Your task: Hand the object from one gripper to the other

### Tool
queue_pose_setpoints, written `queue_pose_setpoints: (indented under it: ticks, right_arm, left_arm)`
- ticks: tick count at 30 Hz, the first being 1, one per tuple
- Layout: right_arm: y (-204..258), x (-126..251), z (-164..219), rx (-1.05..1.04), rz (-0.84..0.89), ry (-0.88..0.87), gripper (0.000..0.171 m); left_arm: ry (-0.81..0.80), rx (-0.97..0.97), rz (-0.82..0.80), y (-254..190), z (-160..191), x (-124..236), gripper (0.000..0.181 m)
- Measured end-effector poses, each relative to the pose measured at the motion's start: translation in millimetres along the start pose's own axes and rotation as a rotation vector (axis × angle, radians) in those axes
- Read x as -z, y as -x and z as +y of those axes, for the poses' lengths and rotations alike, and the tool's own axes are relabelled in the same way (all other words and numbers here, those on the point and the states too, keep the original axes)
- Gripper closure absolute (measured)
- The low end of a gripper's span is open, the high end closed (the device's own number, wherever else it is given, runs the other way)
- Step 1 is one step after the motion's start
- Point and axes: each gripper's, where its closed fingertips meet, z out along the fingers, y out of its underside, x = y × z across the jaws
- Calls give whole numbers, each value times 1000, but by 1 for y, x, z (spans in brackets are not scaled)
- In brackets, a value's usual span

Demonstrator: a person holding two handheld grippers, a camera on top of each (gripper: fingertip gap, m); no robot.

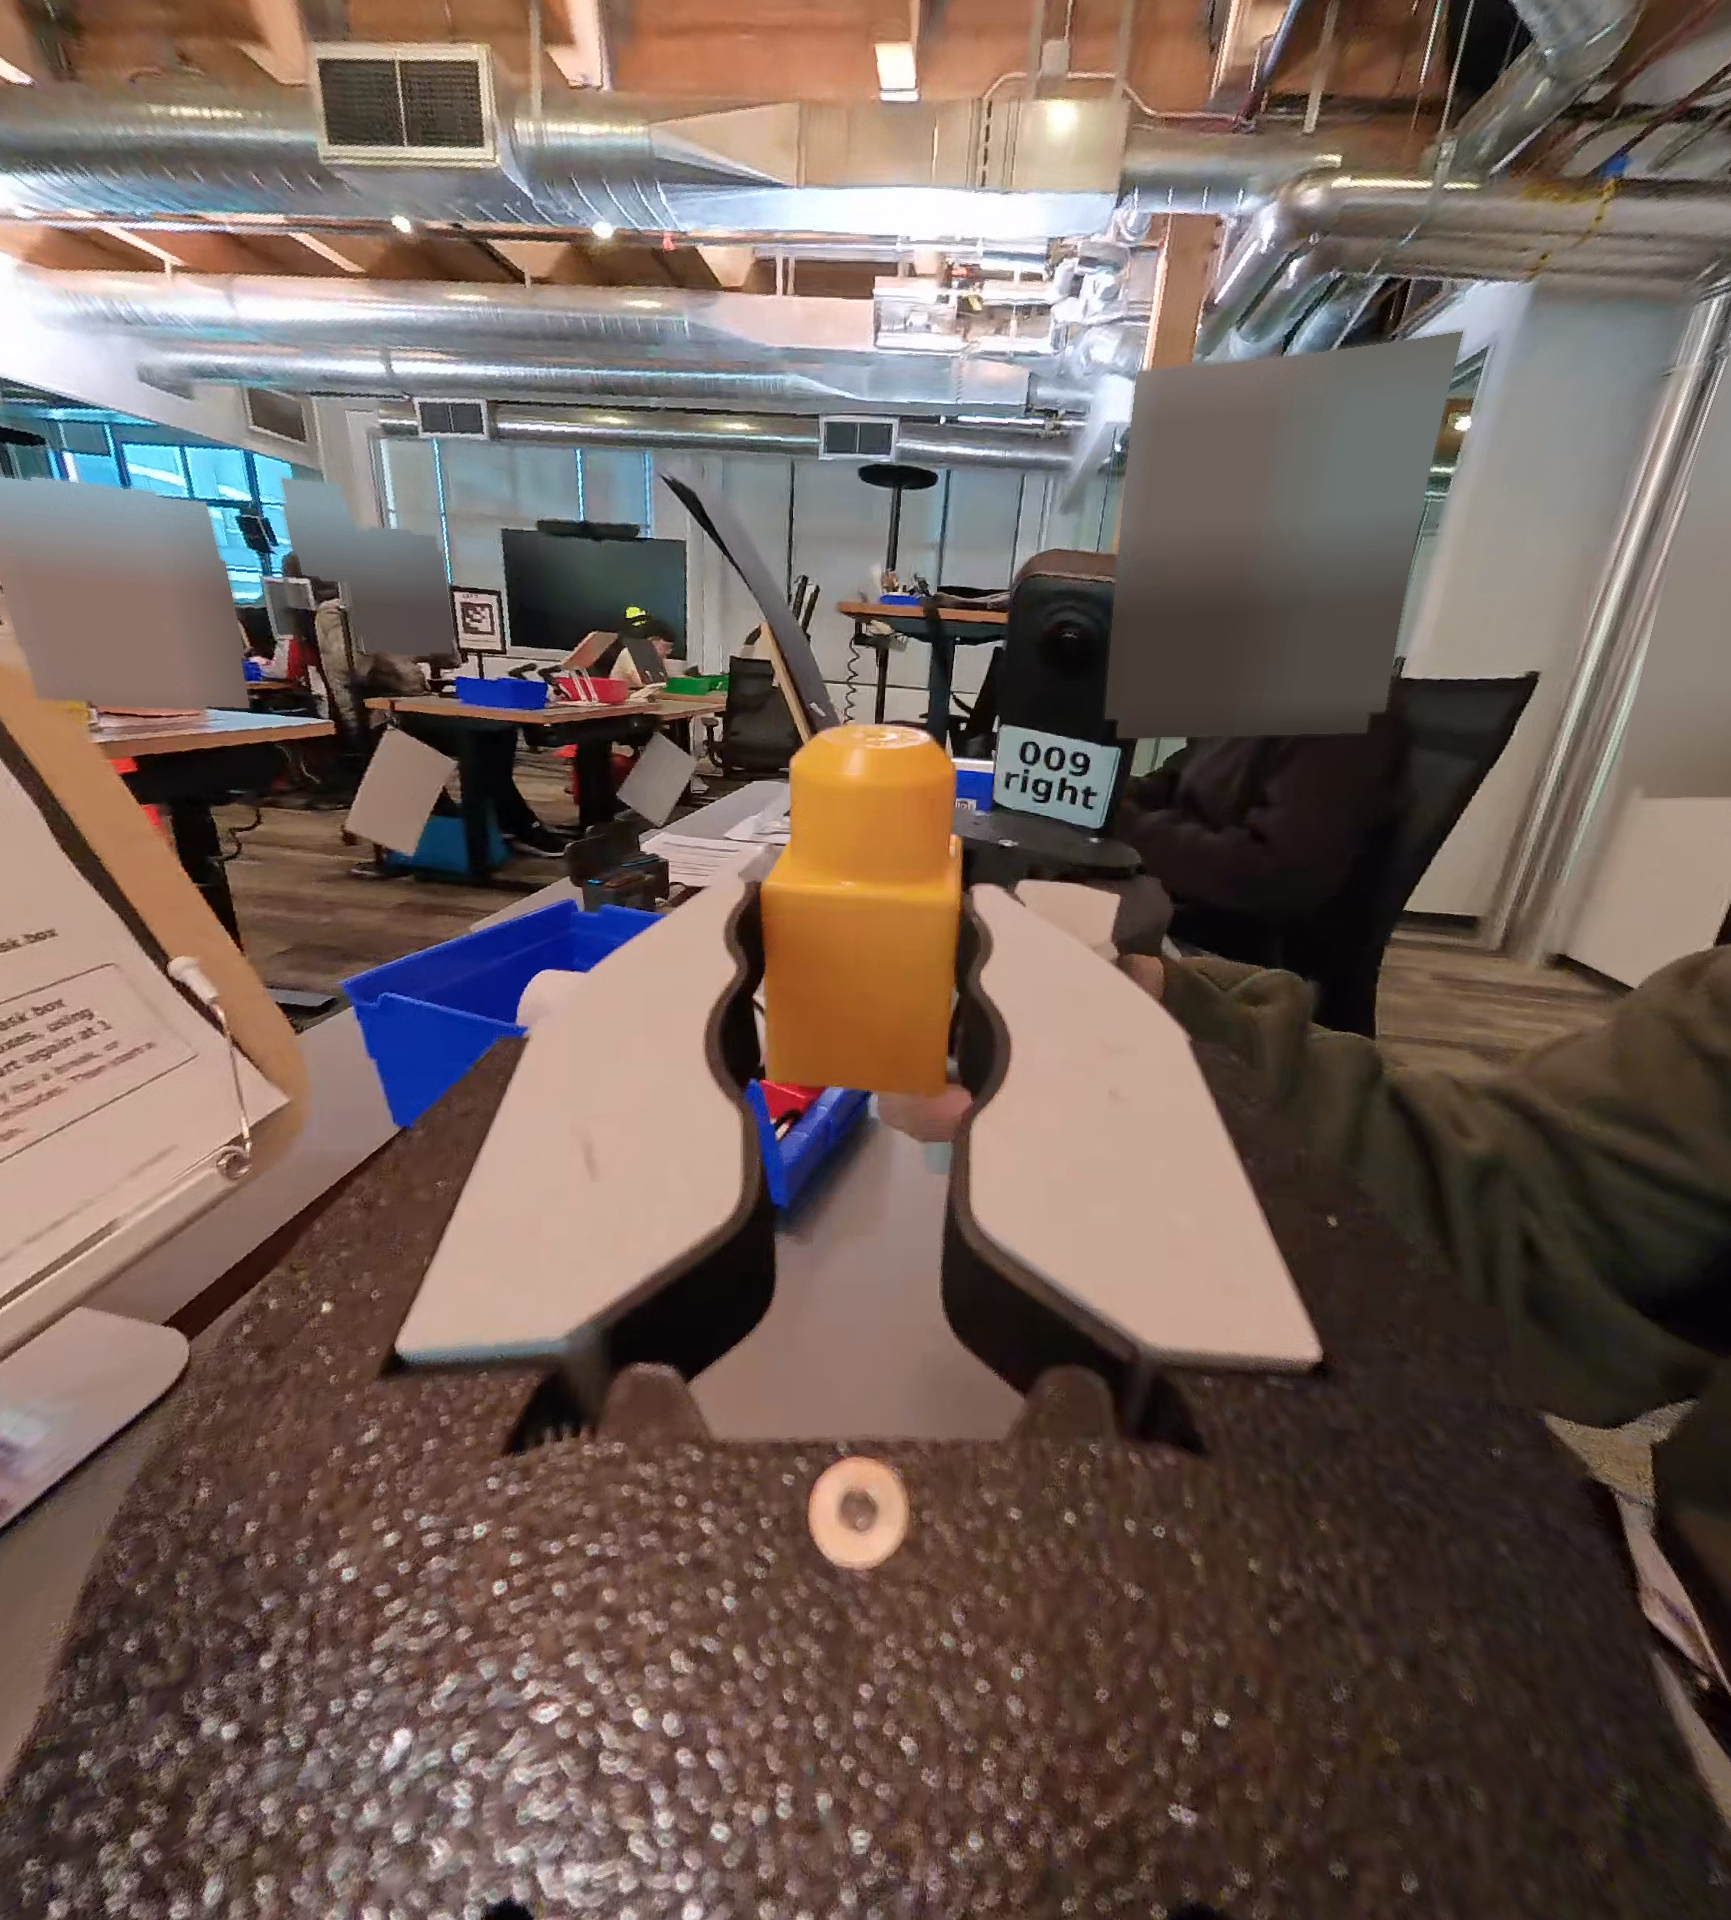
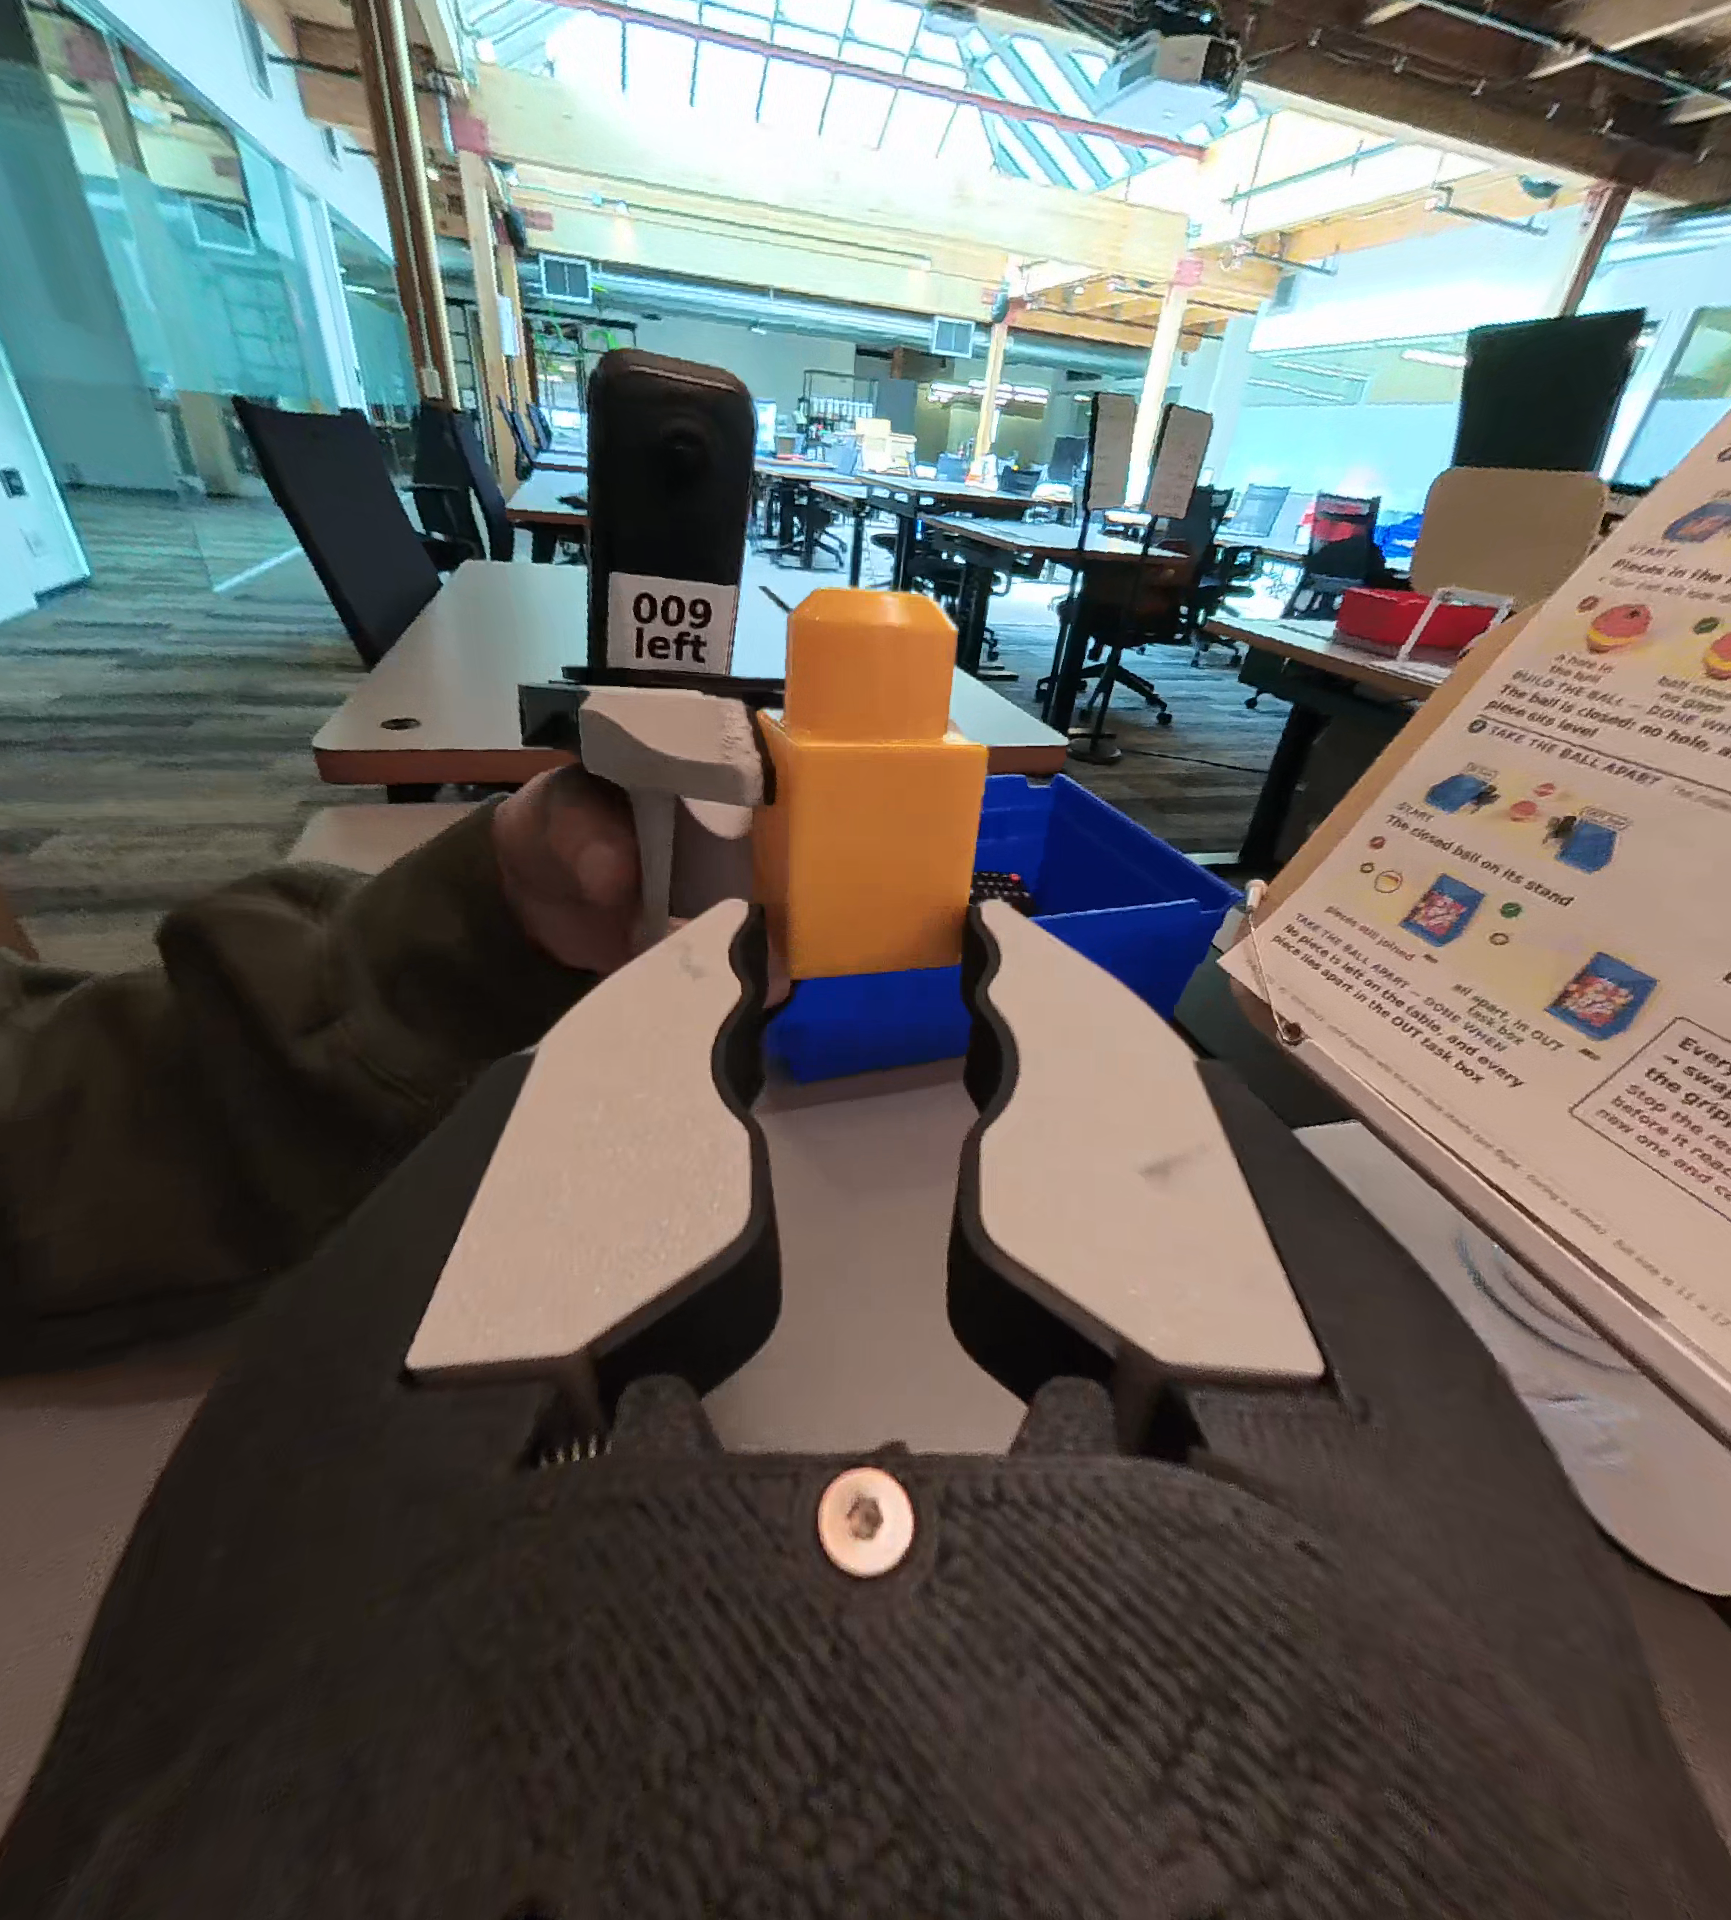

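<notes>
Left wrist view: the orange block (image 1: 861, 935), a square body w/ a round stud on top, stands upright between the left gripper (image 1: 859, 961), both fingers pressed to its sides, pinching it in mid-air above a blue bin (image 1: 445, 997). The right gripper's camera body rises just behind the block, but its grip isn't visible here. A person's green sleeve (image 1: 1463, 1143) reaches in from the right.

Right wrist view: the right gripper (image 2: 866, 940) flanks the block's lower half, fingertips at or just off its sides; can't tell if it's actually gripping yet. The left gripper's grey finger (image 2: 669, 753) touches the block's upper left edge.

Risk, as I read it: if left lets go before right is firmly clamped, the block drops into the bin. Both squeezing at crossed angles could also twist it loose.
</notes>
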Motion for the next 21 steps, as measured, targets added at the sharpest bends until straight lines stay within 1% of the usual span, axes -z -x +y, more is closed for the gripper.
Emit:
queue_pose_setpoints:
  ticks: [1,3,4,6,8,10,11,14,16,17,18,19,21]
  right_arm:
    - [0,0,1,0,-4,15,136]
    - [-3,0,3,37,14,39,136]
    - [-7,0,3,73,61,52,136]
    - [-27,3,8,173,230,119,136]
    - [-48,9,13,326,418,203,136]
    - [-59,13,17,457,541,277,136]
    - [-61,12,20,504,572,314,136]
    - [-57,5,25,594,586,372,136]
    - [-56,3,29,668,591,421,136]
    - [-57,4,28,690,614,438,136]
    - [-57,5,29,703,619,451,136]
    - [-58,5,29,706,620,458,136]
    - [-55,5,26,669,596,409,137]
  left_arm:
    - [12,-11,-4,0,1,0,147]
    - [36,-22,-34,3,4,1,146]
    - [51,-20,-77,9,5,1,145]
    - [94,-20,-207,26,9,4,137]
    - [139,14,-336,41,13,6,128]
    - [200,90,-387,44,22,5,119]
    - [232,129,-396,43,27,2,118]
    - [294,227,-449,44,39,-3,129]
    - [256,277,-475,47,39,-8,137]
    - [243,276,-492,49,40,-8,143]
    - [246,256,-500,51,41,-8,145]
    - [254,244,-494,51,41,-9,145]
    - [231,217,-479,50,35,-8,145]
